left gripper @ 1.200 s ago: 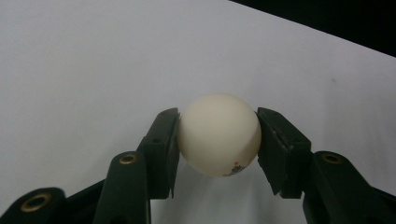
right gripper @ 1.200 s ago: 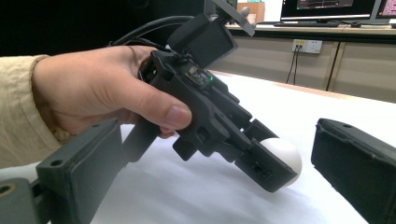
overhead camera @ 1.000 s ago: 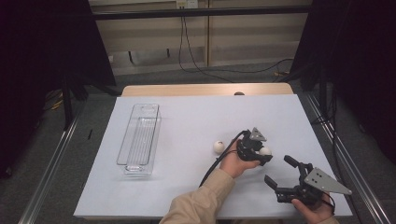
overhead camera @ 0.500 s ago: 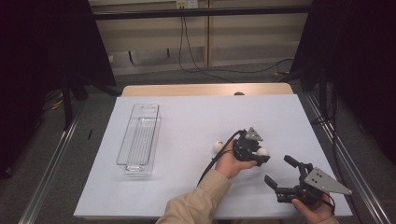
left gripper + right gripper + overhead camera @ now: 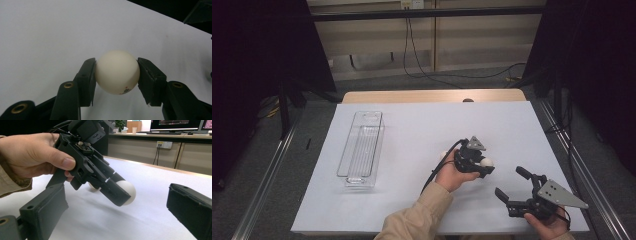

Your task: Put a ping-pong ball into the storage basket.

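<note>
Leftmost, a clear plastic tray (image 5: 360, 150) lies on the white table sheet (image 5: 412, 125), and it looks bare, though its transparency makes that hard to judge. Nearer the middle, a second white ball (image 5: 443, 155) rests on the sheet beside the left hand (image 5: 451, 172). The left gripper (image 5: 481, 166) is clamped on a white ping-pong ball (image 5: 117, 72), lifted just off the sheet. Farthest right, the right gripper (image 5: 510, 187) waits with jaws spread, holding nothing. One ball is picked up, probably bound for the tray; neither ball is stowed yet.
</note>
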`<state>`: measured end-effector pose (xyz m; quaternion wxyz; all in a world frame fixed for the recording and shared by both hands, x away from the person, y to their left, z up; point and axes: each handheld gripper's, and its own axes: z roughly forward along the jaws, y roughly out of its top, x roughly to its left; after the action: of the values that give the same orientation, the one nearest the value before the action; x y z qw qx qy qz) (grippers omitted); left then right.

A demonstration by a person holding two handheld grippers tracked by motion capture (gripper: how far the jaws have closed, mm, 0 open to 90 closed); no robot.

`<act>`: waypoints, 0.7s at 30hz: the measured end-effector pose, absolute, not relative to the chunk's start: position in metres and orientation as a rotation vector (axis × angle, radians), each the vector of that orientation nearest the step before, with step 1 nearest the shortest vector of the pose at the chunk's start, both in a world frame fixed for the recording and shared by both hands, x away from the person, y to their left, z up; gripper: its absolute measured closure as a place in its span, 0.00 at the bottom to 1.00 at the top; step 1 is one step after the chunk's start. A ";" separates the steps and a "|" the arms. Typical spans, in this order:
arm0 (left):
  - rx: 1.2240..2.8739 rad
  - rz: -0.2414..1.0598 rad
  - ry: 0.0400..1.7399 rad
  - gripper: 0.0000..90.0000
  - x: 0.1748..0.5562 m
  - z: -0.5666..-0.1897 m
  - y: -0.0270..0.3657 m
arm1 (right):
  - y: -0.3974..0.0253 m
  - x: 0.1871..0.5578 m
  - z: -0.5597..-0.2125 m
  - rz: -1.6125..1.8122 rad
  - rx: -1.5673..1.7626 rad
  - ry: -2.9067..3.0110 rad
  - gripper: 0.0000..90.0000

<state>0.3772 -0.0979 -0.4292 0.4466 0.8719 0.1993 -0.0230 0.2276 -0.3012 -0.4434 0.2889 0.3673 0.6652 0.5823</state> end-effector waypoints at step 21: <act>2.130 -0.037 0.526 0.57 0.378 -0.421 -0.069 | -0.303 0.229 -0.444 1.547 0.992 1.770 0.02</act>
<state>0.3783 -0.0689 -0.4214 0.4559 0.8639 0.2133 -0.0151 0.2290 -0.3025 -0.4441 0.2908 0.3720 0.6636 0.5802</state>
